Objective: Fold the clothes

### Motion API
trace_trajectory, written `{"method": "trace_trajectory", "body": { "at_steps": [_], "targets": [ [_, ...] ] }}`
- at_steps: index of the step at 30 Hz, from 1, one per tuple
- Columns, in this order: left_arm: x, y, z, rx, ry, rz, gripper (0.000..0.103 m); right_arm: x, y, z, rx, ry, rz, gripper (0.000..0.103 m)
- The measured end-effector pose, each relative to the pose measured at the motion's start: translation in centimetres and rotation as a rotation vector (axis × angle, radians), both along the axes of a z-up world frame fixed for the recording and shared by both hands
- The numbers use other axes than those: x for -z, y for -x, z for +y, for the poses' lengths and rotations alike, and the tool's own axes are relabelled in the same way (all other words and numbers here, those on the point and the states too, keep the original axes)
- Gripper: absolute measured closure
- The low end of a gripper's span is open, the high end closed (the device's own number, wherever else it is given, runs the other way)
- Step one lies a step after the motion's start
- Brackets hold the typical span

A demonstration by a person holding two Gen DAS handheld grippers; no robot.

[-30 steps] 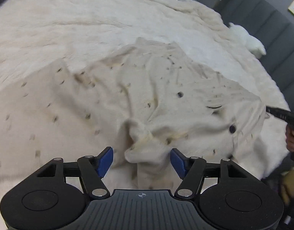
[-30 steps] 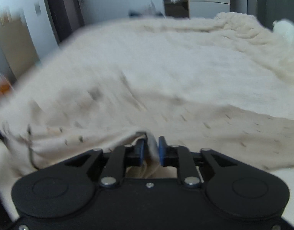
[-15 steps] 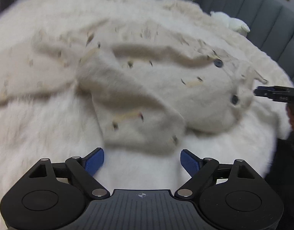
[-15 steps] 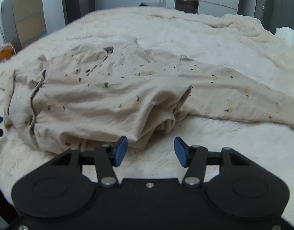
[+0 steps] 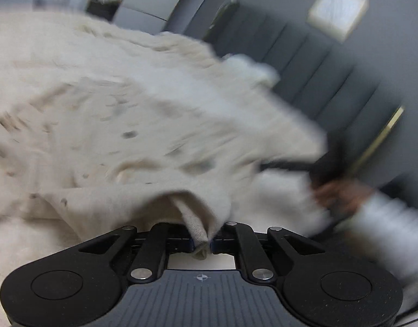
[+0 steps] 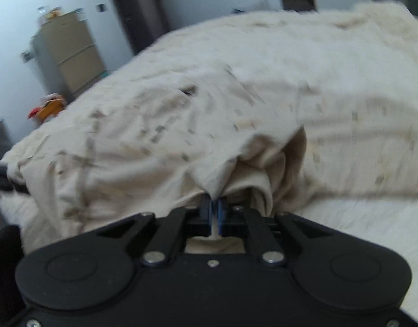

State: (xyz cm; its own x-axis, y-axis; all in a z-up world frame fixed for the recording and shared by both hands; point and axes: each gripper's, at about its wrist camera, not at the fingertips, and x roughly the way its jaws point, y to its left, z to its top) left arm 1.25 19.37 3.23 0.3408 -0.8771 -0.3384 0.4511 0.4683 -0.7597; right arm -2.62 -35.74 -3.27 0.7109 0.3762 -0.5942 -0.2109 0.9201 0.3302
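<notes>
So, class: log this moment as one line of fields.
task: fold clothes | left gripper: closing on beige speckled cotton shirt | right gripper: shut on shirt hem | surface: cream fluffy blanket

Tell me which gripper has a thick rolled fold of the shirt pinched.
The left gripper: a thick rolled fold of the shirt sits between its pads; the right gripper pinches a thin edge.

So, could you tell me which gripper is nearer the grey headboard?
Right. Both jaws are closing on the garment: the right gripper at its edge toward the headboard, the left gripper farther away.
</notes>
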Motion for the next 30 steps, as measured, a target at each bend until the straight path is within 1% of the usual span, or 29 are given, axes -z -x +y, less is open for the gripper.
{"method": "trace_trajectory", "body": {
  "at_steps": [2, 4, 5, 6, 7, 8, 9, 10, 11, 12, 13, 14, 15, 16, 17, 18, 19, 22, 24, 26, 28, 29, 30],
  "targets": [
    [-2.1, -0.1, 2.3, -0.052, 0.133, 0.083, 0.096, -2.6, 1.4, -1.3, -0.009, -0.069, -0.033, 0.101],
    [-2.4, -0.3, 3.5, -0.066, 0.191, 0.131, 0.093, -5.0, 2.6, -3.4, 0.003, -0.207, -0.057, 0.101],
    [-1.3, -0.6, 3.9, -0.09, 0.148, 0.165, 0.092, -5.9, 3.2, -4.4, 0.015, -0.278, -0.069, 0.101],
    [-0.1, -0.9, 4.2, -0.119, 0.091, 0.202, 0.085, -6.3, 3.4, -5.3, 0.044, -0.336, -0.069, 0.1],
    [1.2, -1.3, 4.6, -0.147, 0.034, 0.238, 0.074, -6.0, 3.3, -5.7, 0.069, -0.35, -0.046, 0.093],
    [1.7, -1.4, 4.6, -0.157, 0.001, 0.248, 0.066, -5.6, 3.1, -6.1, 0.092, -0.357, -0.018, 0.089],
    [3.5, -1.3, 4.1, -0.163, -0.105, 0.274, 0.051, -4.8, 2.8, -5.9, 0.107, -0.32, 0.024, 0.083],
    [5.6, -1.1, 3.4, -0.167, -0.226, 0.303, 0.051, -3.4, 2.5, -5.4, 0.124, -0.249, 0.09, 0.075],
    [7.1, -0.5, 2.9, -0.178, -0.294, 0.309, 0.05, -2.3, 2.4, -5.0, 0.138, -0.206, 0.13, 0.072],
    [7.6, -0.2, 2.7, -0.187, -0.32, 0.309, 0.044, -1.3, 2.4, -4.8, 0.152, -0.168, 0.165, 0.071],
    [8.8, 0.7, 2.4, -0.194, -0.371, 0.306, 0.041, -0.4, 2.6, -4.5, 0.161, -0.129, 0.186, 0.069],
    [9.4, 1.4, 2.2, -0.19, -0.403, 0.293, 0.041, 0.5, 2.8, -4.2, 0.169, -0.089, 0.205, 0.069],
    [9.9, 2.1, 2.0, -0.184, -0.43, 0.279, 0.039, 1.4, 3.5, -3.9, 0.172, -0.04, 0.217, 0.066],
    [10.1, 2.4, 2.1, -0.18, -0.444, 0.269, 0.033, 1.9, 4.1, -3.8, 0.169, -0.015, 0.216, 0.061],
    [10.2, 2.4, 2.1, -0.175, -0.451, 0.261, 0.03, 2.1, 4.3, -3.7, 0.168, -0.009, 0.215, 0.057],
    [10.4, 2.6, 2.2, -0.167, -0.454, 0.245, 0.029, 2.6, 4.8, -4.0, 0.176, 0.013, 0.208, 0.051],
    [10.6, 2.9, 2.2, -0.159, -0.457, 0.227, 0.027, 2.9, 4.9, -4.0, 0.189, 0.025, 0.203, 0.051],
    [11.1, 2.6, 2.3, -0.176, -0.461, 0.212, 0.026, 4.2, 5.2, -5.7, 0.275, 0.02, 0.2, 0.051],
    [11.6, 2.3, 2.0, -0.201, -0.471, 0.199, 0.025, 5.5, 5.0, -6.3, 0.286, -0.019, 0.214, 0.05],
    [12.0, 1.8, 1.6, -0.214, -0.497, 0.18, 0.025, 6.9, 4.7, -6.9, 0.291, -0.062, 0.229, 0.05],
    [12.0, 1.6, 0.9, -0.225, -0.52, 0.126, 0.023, 8.2, 4.1, -7.0, 0.312, -0.105, 0.247, 0.049],
    [12.1, 1.5, 0.8, -0.24, -0.507, 0.118, 0.023, 8.6, 3.9, -6.9, 0.323, -0.131, 0.24, 0.05],
    [12.1, 1.4, 0.7, -0.256, -0.491, 0.116, 0.023, 8.9, 3.7, -6.8, 0.332, -0.167, 0.232, 0.052]
  ]
}}
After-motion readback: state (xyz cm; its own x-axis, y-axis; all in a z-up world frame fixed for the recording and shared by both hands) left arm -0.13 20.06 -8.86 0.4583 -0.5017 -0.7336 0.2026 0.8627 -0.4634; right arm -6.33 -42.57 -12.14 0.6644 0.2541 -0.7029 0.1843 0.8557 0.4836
